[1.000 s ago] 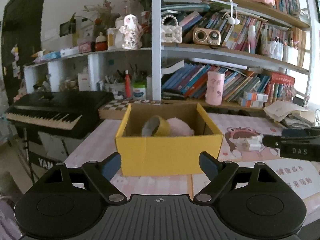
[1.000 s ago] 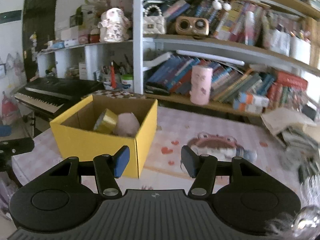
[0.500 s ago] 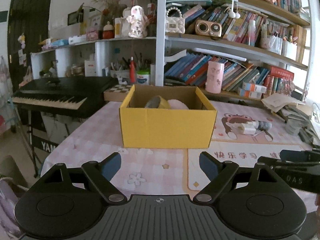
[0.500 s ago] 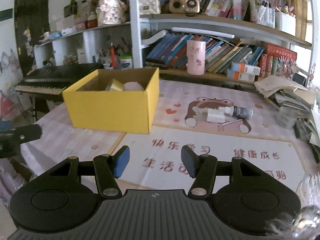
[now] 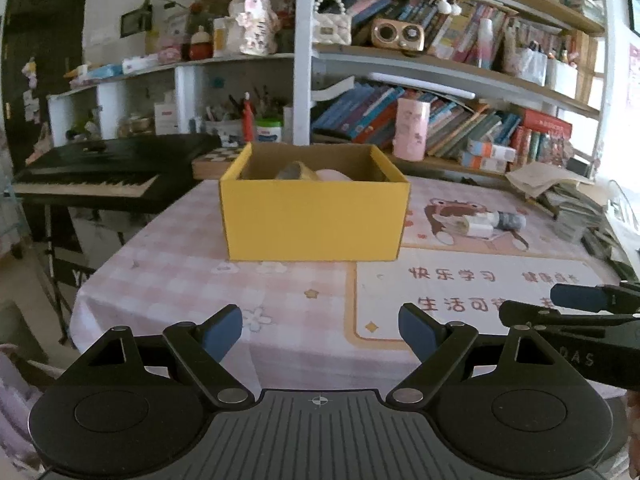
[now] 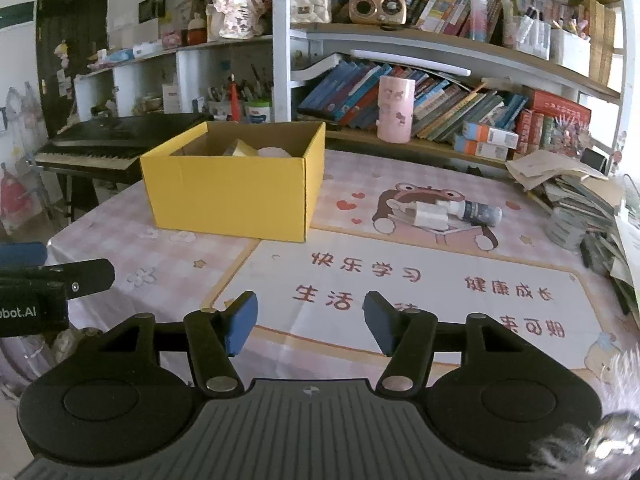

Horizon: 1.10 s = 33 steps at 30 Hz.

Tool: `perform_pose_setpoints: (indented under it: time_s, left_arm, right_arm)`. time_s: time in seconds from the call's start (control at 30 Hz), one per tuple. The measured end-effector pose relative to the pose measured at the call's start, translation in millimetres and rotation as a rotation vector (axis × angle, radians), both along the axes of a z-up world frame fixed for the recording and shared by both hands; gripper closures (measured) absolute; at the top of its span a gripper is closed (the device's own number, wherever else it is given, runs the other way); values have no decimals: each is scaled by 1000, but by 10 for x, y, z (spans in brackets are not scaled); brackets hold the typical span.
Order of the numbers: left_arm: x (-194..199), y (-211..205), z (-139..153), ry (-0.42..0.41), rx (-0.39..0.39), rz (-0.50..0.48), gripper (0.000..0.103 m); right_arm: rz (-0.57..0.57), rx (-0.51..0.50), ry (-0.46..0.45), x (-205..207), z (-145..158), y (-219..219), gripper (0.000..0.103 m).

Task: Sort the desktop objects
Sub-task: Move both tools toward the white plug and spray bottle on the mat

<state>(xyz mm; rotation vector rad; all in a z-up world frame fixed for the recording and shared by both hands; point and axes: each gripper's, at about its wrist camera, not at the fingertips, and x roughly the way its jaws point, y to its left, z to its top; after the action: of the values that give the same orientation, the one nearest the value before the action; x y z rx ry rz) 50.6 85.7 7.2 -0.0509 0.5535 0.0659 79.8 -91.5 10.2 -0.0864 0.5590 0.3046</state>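
the left hand-held gripper hangs over the near edge of the table, its matte black arms spread wide and its blue rubbery pads bare, nothing between them. the right hand-held gripper is narrower set but its jaws are opening, also with nothing between the blue pads; it sits above the printed mat.

the table wears a soft pink-and-white checked cloth with small flower prints, and over its right part lies a smooth, glossy mat with a cartoon bear and red characters inside an orange border.

a yellow cardboard box, rectangular with crisp corners and a plain brown inside, stands open-topped on the cloth at the left edge of the mat. inside it, only partly seen over the rim, are a roll of yellowish tape tilted on edge and a rounded pale pink soft-looking thing beside it.

on the bear picture, well to the right of the box, lie a small white boxy object and a cylindrical bottle on its side, grey-blue with a pale end, touching or nearly so.

behind the table run shelves of slanting books, a pink cylindrical cup on the lowest board, and a black keyboard with ivory keys to the left.
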Motion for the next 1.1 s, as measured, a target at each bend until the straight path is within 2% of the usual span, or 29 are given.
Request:
perform_pose_setpoints:
  time_s: [0.5,1.1]
  left_arm:
    - [85,-225,-124,55,-12,-153,15]
    - [420,-639,-183,82,-25,-296,14]
  right_arm:
    - [-115,-23,52,-175,-113,-199,43]
    - [-193,-78,63,-76,-146,-499,37]
